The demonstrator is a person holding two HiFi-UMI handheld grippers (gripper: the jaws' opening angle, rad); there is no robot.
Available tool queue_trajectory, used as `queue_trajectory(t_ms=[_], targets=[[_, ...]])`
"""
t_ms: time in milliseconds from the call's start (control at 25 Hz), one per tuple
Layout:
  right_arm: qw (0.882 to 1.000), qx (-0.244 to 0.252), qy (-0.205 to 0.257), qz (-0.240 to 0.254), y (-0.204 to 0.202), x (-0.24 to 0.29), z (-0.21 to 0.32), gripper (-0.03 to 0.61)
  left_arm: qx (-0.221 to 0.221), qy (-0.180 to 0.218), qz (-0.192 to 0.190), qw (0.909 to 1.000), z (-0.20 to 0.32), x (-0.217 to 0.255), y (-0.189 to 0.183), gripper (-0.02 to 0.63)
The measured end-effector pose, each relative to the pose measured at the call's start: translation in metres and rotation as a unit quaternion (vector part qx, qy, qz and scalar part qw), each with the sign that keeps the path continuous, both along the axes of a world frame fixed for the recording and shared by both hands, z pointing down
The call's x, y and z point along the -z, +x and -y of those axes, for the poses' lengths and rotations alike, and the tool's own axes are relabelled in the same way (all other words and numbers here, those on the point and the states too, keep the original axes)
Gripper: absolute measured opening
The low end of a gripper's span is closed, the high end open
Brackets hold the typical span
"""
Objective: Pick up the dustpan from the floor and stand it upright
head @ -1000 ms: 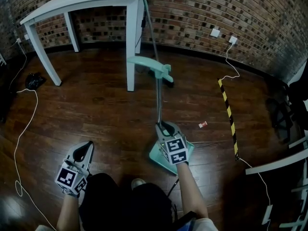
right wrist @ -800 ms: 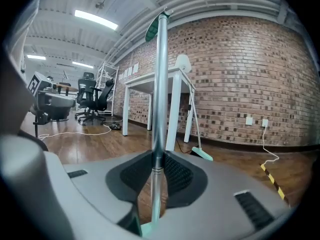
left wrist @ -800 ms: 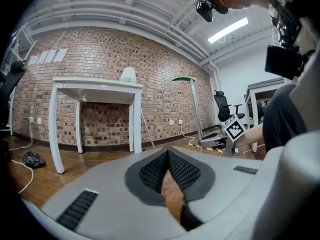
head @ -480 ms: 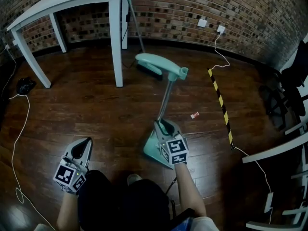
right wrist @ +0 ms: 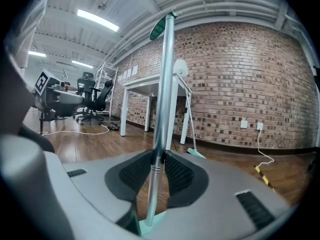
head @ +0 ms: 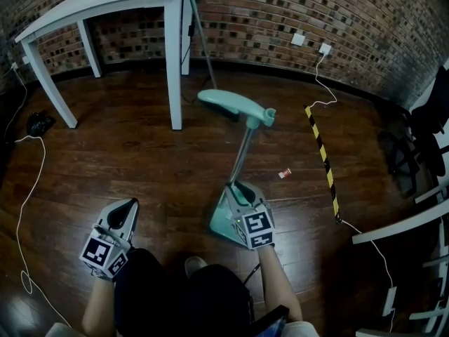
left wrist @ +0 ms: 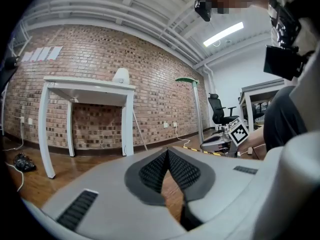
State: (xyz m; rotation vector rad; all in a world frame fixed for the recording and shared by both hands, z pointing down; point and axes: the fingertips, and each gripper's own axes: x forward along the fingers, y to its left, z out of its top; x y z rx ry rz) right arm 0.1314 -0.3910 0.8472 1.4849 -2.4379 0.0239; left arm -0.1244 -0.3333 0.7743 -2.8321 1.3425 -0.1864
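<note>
The mint-green dustpan stands on the wooden floor with its metal pole rising, tilted a little to the right, to a mint handle. My right gripper is low on the pole, just above the pan. In the right gripper view the pole runs up between the pads, and my right gripper has just been opening slightly; I see no gap either side. My left gripper hangs over bare floor at the lower left. Its jaws are together and empty.
A white table stands at the back by the brick wall, with a broom leaning beside it. Yellow-black tape lies on the right, with a small red scrap near it. A white cable trails at left. A desk edge is at right.
The pole has gone from near upright to leaning right in the picture, and the pan sits slightly further left. My right gripper has stayed on the pole; the left has barely shifted.
</note>
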Motion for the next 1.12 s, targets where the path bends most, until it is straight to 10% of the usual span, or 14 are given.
queue_trajectory(t_ms=[680,1120], targets=[[1.0,0.007,0.017,0.012,0.031,0.029,-0.031,0.129,0.006,-0.02,-0.039,0.999,0.011,0.014,0.015,0.006],[0.994,-0.071,0.053,0.057,0.079,0.248,-0.025,0.056,0.008,-0.037,-0.005,0.9993,0.021,0.185,0.025,0.008]])
